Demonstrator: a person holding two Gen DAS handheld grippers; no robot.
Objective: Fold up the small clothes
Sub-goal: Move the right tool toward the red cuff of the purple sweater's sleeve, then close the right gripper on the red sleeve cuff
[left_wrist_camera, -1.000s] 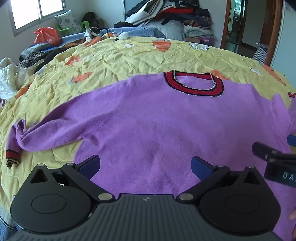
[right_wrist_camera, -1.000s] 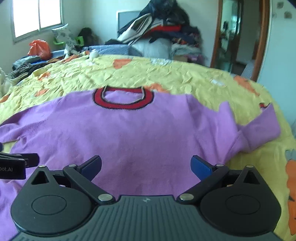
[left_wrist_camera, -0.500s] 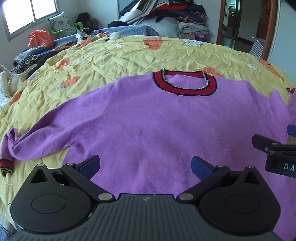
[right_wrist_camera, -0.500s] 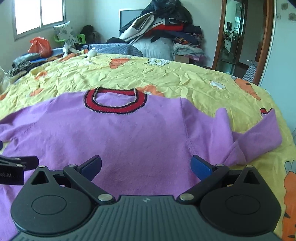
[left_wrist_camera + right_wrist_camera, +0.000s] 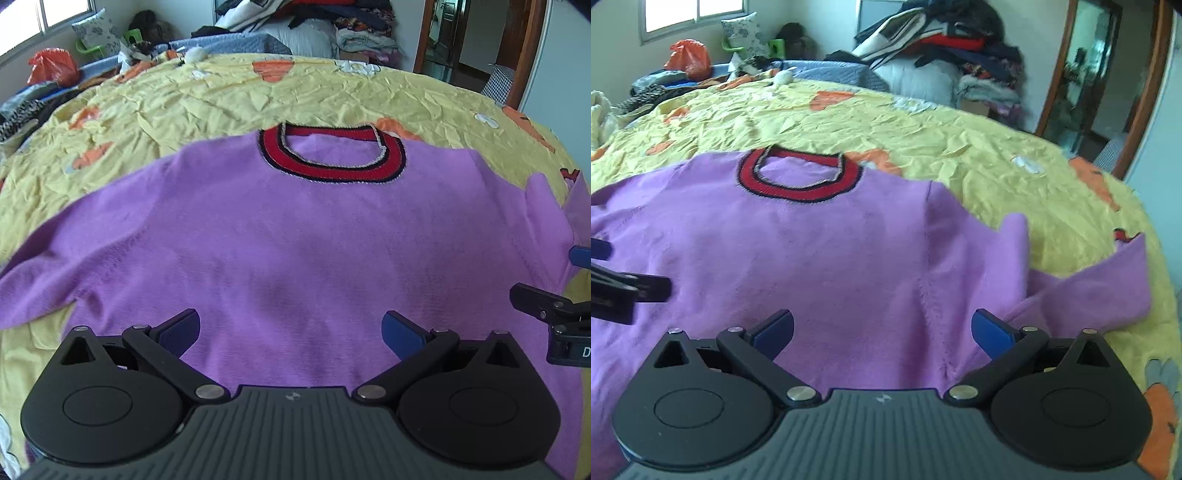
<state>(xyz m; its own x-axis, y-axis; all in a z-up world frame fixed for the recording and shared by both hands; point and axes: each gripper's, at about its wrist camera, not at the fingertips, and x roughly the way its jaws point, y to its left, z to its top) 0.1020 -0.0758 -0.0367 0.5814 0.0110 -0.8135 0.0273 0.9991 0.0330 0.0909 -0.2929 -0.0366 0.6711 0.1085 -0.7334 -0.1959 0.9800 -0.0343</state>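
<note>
A small purple sweater (image 5: 295, 229) with a red and black collar (image 5: 332, 157) lies spread flat on the yellow bedsheet (image 5: 221, 99), collar away from me. My left gripper (image 5: 291, 332) is open and empty, low over the sweater's lower middle. My right gripper (image 5: 882, 332) is open and empty over the sweater's (image 5: 812, 258) lower right part, near the side seam. The right sleeve (image 5: 1089, 284) is bunched and folded at the right. The left sleeve (image 5: 33, 284) runs off the left edge. Each gripper shows at the edge of the other's view.
The bed's rounded edge falls away at the right (image 5: 1160, 332). A pile of clothes (image 5: 942, 48) lies at the far end. An orange bag (image 5: 689, 59) and other bundles sit at the far left by the window. A doorway (image 5: 1097, 74) is at the back right.
Both grippers have moved forward and to the right over the sweater, nearer the collar. The left sleeve cuff has slid out of the left view. The jaws stay open.
</note>
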